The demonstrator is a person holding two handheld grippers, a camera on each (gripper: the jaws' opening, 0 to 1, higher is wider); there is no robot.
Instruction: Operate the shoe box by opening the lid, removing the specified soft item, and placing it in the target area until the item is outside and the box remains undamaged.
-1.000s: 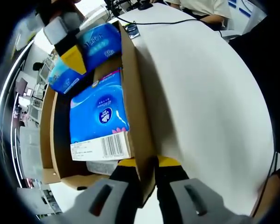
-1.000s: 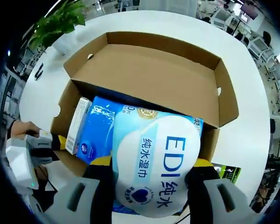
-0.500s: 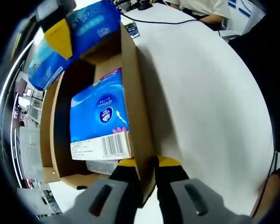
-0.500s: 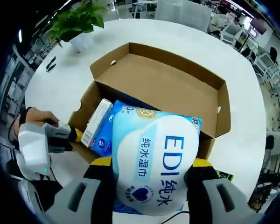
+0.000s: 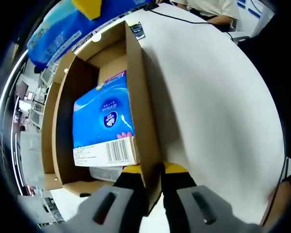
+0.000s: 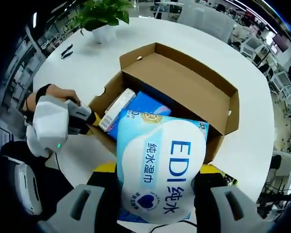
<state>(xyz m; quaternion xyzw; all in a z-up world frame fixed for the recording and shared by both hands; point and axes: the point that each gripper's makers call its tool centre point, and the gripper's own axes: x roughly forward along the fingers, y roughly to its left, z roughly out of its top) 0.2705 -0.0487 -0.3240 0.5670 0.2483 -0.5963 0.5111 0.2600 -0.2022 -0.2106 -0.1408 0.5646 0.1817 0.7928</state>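
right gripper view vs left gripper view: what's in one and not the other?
Right gripper view alone: a potted plant, the box's open lid, and the EDI label on the wipes pack held between the right gripper fingers. Left gripper view alone: the left gripper shut on the box wall, and a barcode on the blue tissue pack. Both: shoe box, white table, wipes pack.

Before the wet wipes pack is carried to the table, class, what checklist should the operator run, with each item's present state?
1. Right gripper shut on the EDI wet wipes pack: ok.
2. Pack lifted clear of the shoe box: ok.
3. Left gripper pinching the box wall to steady it: ok.
4. Lid open, box showing no tear: ok.
5. Blue tissue pack left inside the box: ok.
6. Bare white table for set-down: ok; exact target area: cannot tell.
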